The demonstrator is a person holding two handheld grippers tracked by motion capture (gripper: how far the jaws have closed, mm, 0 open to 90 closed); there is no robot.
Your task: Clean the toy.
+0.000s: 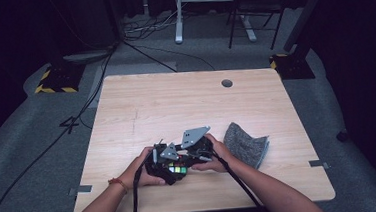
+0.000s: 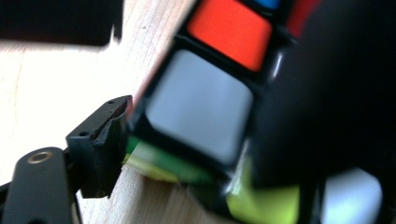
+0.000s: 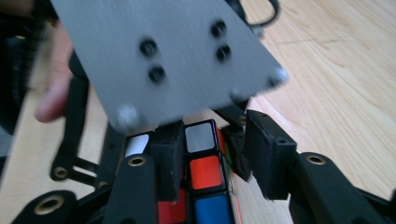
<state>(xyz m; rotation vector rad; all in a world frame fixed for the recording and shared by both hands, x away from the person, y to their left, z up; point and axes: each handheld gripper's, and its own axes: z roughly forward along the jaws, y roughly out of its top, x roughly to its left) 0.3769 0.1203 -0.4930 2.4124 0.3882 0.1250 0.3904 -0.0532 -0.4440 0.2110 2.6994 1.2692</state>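
Sitting near the front edge of the wooden table: a black-framed Rubik's cube, showing white, orange, blue, red and green-yellow stickers. Left gripper clamping around a corner of the cube, one jaw pressing against its edge. Right gripper straddling the cube, jaws half-spread, contact unclear. Lying folded just to the right: a grey felt cloth.
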